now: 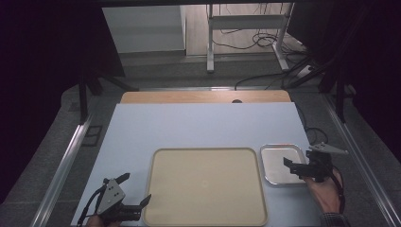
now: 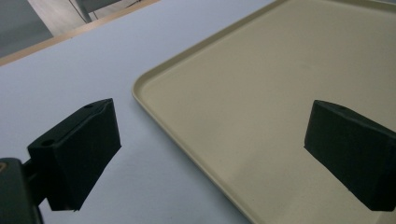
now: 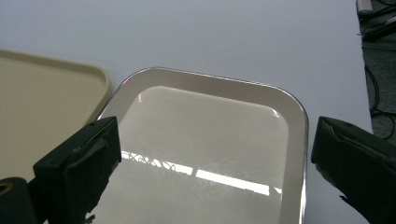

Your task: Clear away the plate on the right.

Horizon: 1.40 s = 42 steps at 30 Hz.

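Observation:
A large empty beige tray [image 1: 205, 187] lies at the front middle of the pale blue mat [image 1: 198, 125]. Beside its right edge sits a small empty metal tray [image 1: 279, 163]. My left gripper [image 1: 135, 188] is open at the beige tray's front left corner. In the left gripper view the gripper [image 2: 210, 149] straddles the beige tray's rim [image 2: 154, 100], one jaw over the mat and one over the tray. My right gripper [image 1: 299, 158] is open at the metal tray's right front. In the right gripper view the gripper [image 3: 210, 163] hovers above the shiny metal tray [image 3: 205, 130], with nothing between its jaws.
A wooden table edge [image 1: 203, 97] shows beyond the mat. Metal rails [image 1: 64, 165] run along both sides. A white desk frame [image 1: 246, 28] and cables [image 1: 265, 40] are on the floor behind. The far half of the mat is bare.

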Tool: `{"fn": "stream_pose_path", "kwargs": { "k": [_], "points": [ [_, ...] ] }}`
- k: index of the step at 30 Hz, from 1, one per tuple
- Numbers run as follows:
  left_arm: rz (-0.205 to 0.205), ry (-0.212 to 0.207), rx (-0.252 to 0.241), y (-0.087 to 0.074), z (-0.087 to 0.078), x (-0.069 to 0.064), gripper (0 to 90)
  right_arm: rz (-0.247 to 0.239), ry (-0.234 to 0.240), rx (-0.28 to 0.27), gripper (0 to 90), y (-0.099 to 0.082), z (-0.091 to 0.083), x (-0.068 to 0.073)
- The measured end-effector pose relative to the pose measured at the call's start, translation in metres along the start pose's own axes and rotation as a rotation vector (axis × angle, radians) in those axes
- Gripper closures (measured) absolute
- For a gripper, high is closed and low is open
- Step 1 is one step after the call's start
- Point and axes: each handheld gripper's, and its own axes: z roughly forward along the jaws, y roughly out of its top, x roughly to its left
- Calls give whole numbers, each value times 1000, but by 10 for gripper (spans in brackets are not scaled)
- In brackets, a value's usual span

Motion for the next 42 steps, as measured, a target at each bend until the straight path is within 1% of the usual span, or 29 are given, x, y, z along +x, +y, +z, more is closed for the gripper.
{"fn": "stream_pose_path", "kwargs": {
  "k": [1,3,5,8,10,11,12,13,18,22,23,24,28,29,30,32,33,36,38,39,40,41,42],
  "points": [
    [0,0,0,0,0,0,29,0,0,0,12,0,0,0],
    [1,2,1,0,0,0,29,17,-14,5,8,1,2,-4],
    [3,2,3,0,0,0,29,31,-29,27,7,1,6,-7],
    [6,3,3,0,0,-1,30,51,-39,60,11,0,9,-13],
    [11,4,4,0,0,-1,30,55,-51,77,45,0,10,-16],
    [11,4,4,0,0,-1,29,55,-51,77,45,0,10,-16],
    [13,5,6,0,1,-1,29,60,-59,93,81,0,11,-20],
    [16,6,9,1,1,-1,29,61,-64,105,96,0,11,-23],
    [32,8,16,1,1,-2,30,84,-81,122,203,2,10,-34],
    [30,8,15,1,1,-3,30,100,-77,120,258,3,9,-40],
    [29,8,14,1,1,-3,29,109,-76,121,282,3,9,-41],
    [30,9,16,1,1,-3,30,121,-64,135,327,4,9,-44],
    [32,9,18,1,1,-3,29,130,-56,159,440,5,12,-48],
    [32,9,18,1,1,-3,29,130,-56,159,440,5,12,-48],
    [29,9,15,1,2,-3,30,131,-55,170,493,6,14,-49],
    [29,10,15,1,2,-3,30,130,-59,181,539,7,16,-50],
    [29,10,15,1,2,-3,29,137,-56,196,559,8,17,-50],
    [33,12,17,1,2,-3,29,133,-69,233,626,8,21,-50],
    [41,12,24,1,2,-3,29,136,-69,254,664,8,23,-50],
    [42,11,24,1,2,-3,30,149,-67,263,684,8,24,-51],
    [42,12,24,1,2,-3,29,159,-76,269,697,7,24,-51],
    [42,12,24,1,2,-3,29,159,-76,269,697,7,24,-51],
    [43,12,25,1,2,-3,30,197,-72,268,751,7,23,-53]
  ]
}}
